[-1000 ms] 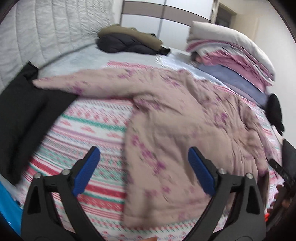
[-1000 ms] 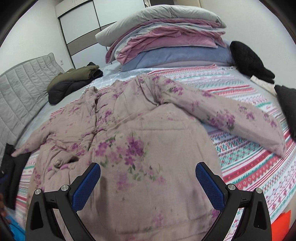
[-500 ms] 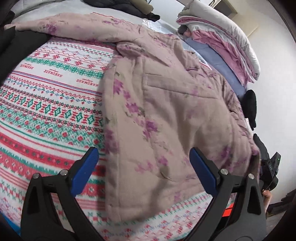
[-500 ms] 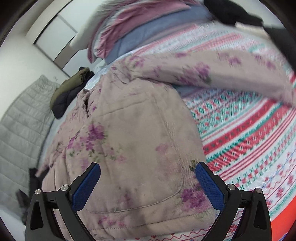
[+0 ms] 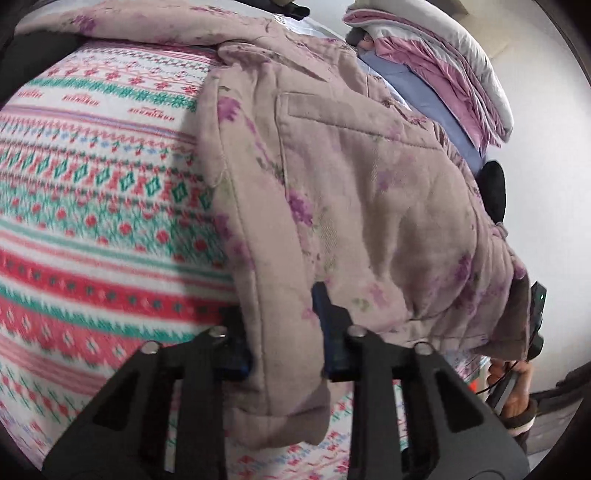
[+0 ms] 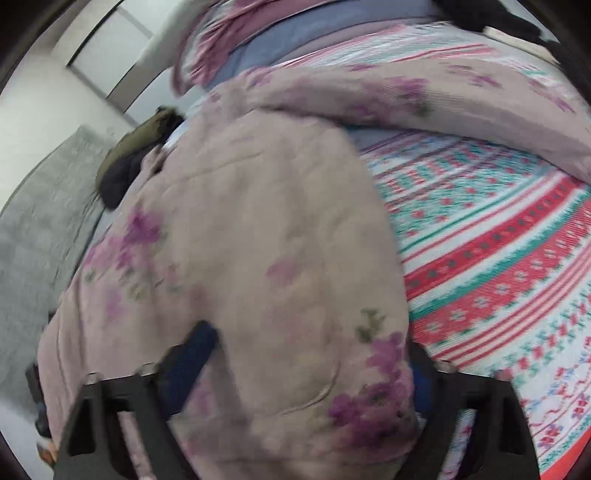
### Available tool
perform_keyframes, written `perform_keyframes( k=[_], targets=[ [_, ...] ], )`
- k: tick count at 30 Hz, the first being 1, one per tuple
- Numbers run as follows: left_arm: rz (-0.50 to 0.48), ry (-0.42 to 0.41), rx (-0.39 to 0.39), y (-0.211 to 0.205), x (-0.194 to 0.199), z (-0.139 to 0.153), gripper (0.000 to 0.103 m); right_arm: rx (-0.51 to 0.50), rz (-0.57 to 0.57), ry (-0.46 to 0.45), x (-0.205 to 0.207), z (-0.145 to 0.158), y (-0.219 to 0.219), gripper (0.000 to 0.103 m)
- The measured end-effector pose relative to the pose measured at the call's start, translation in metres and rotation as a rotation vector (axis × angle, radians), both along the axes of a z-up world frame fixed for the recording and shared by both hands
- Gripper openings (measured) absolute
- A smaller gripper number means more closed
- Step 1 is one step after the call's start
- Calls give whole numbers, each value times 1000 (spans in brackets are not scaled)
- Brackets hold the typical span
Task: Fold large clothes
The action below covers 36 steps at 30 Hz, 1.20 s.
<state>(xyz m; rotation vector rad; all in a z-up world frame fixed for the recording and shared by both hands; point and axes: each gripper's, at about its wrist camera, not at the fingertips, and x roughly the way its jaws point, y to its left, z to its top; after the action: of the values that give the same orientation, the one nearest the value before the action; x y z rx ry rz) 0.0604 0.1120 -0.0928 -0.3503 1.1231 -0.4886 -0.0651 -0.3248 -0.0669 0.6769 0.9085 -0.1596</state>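
Item under work: a padded pink floral coat [image 5: 369,192], spread flat on a bed whose blanket [image 5: 92,192] is striped in red, green and white. One sleeve [image 5: 147,26] runs out across the blanket in the left wrist view; the other sleeve [image 6: 424,92] runs out the opposite way in the right wrist view.

Left gripper [image 5: 282,332]: at the coat's lower corner, on the side edge next to the bare blanket. Jaws are closing, with the thick hem edge bunched between them; both blue pads appear to press on the cloth, one [image 5: 325,321] on top, the other largely hidden beneath the fold.

Right gripper [image 6: 310,358]: at the coat's other lower corner. Jaws are closing with a wide span of cloth between them. The near pad [image 6: 192,354] lies against the fabric; the far one sits at the coat's edge beside the blanket and is mostly covered. The picture is blurred; firm contact cannot be confirmed.

Surroundings: stacked bedding [image 5: 443,66] in pink, blue and white at the far end of the bed; a dark and olive jacket [image 6: 136,158] near the grey quilted headboard [image 6: 40,229]. A hand [image 5: 517,391] on the right gripper's handle shows at the edge of the left wrist view.
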Motion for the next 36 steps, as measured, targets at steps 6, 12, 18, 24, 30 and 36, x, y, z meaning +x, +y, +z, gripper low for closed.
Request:
perform_keyframes(
  k=[6,12,18,24,30,36],
  targets=[
    [67,-38,-136,25,-30,53,19,87,19,-86,-23,26,8,20],
    [114,-120,-296,75,-50,134,16,105,6,-305,-70,135,-26,18],
    [119,-52,99,63,-58,89,32,-140,11,-71,-67,129,-22,28],
    [187,39,342,70,-57,28,44,-206,-13,259,-65,23,-34,56],
    [234,-213,327,63,-56,84,80,-112,-74,136,-87,56,-70,72],
    [60,-264,270,1,-22,112,82,-128,-218,103,-86,75,-116,78]
  ],
)
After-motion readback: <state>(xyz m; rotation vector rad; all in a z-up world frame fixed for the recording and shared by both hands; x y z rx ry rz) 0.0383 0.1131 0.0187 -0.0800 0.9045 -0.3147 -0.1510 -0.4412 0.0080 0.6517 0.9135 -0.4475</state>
